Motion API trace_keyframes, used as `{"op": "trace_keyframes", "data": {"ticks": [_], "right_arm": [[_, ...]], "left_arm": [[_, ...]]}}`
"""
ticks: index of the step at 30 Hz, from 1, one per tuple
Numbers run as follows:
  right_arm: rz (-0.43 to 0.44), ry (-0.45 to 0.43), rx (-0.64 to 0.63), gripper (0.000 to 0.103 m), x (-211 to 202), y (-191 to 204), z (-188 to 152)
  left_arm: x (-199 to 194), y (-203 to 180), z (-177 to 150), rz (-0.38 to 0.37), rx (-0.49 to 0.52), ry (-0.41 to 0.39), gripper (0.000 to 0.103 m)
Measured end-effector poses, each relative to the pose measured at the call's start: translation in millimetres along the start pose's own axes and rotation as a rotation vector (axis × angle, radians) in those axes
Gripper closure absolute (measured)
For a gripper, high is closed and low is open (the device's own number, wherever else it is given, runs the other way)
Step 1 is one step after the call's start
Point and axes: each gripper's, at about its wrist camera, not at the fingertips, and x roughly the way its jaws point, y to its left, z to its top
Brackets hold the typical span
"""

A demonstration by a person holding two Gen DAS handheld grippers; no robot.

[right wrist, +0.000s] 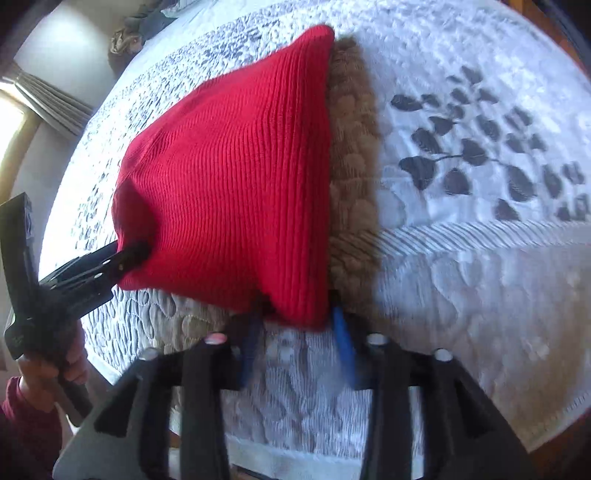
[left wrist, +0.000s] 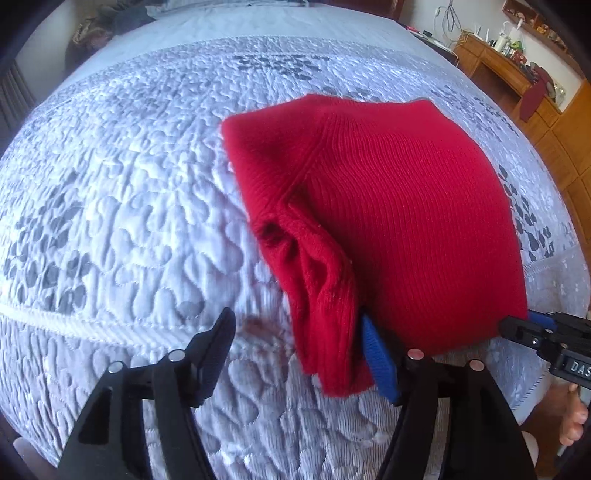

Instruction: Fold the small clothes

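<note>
A red ribbed knit garment [left wrist: 388, 206] lies folded on the quilted bedspread [left wrist: 129, 206], its near edge lifted. My left gripper [left wrist: 299, 343] is wide open; the garment's near left corner drapes over its blue-padded right finger [left wrist: 376, 354], while the left finger [left wrist: 218, 339] is free. In the right wrist view the garment [right wrist: 236, 173] hangs tent-like. My right gripper [right wrist: 295, 325] has its fingers at the garment's near right corner, with the cloth between them. It also shows in the left wrist view [left wrist: 532, 325] at the garment's right corner.
The bed's near edge runs below both grippers. A wooden desk with clutter [left wrist: 513, 62] stands at the far right. Dark clothes [left wrist: 122, 18] lie at the bed's far end. A curtain and window [right wrist: 33, 96] are at left.
</note>
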Motion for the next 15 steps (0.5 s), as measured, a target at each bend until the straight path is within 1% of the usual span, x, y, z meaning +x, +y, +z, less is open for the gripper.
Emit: {"op": "trace_keyframes", "data": {"ticks": [1,2,3,6,7,9,11,13,15], "right_arm": [[-0.015,-0.011,-0.002,0.052,-5,2,-4],[-0.033,-0.021,-0.006,0.047,-8,3,-9],[-0.063,-0.033,-0.012,0.045,-14,7,-16],[-0.117,-0.05,-0.031,0.033,-28,13,-34],[-0.128,-0.057,-0.035,0.027,-32,12,-40],[-0.153,-0.065,-0.042,0.024,-39,16,-48],[-0.186,-0.073,-0.045,0.017,-47,17,-56],[-0.204,-0.091,-0.045,0.016,-55,20,-61],[-0.203,-0.107,-0.04,0.015,-66,21,-66]], "left_arm": [[-4,2,-3,0.001,-0.007,-0.001,0.034],[-8,4,-6,0.002,-0.014,-0.005,0.03],[-12,5,-8,0.004,-0.017,-0.007,0.027],[-29,8,-20,0.021,-0.017,-0.022,0.025],[-35,9,-23,0.028,-0.015,-0.029,0.024],[-49,9,-30,0.052,-0.01,-0.049,0.016],[-62,9,-36,0.074,-0.009,-0.071,0.015],[-72,9,-41,0.084,-0.002,-0.087,0.013],[-82,9,-46,0.095,0.002,-0.089,0.011]]}}
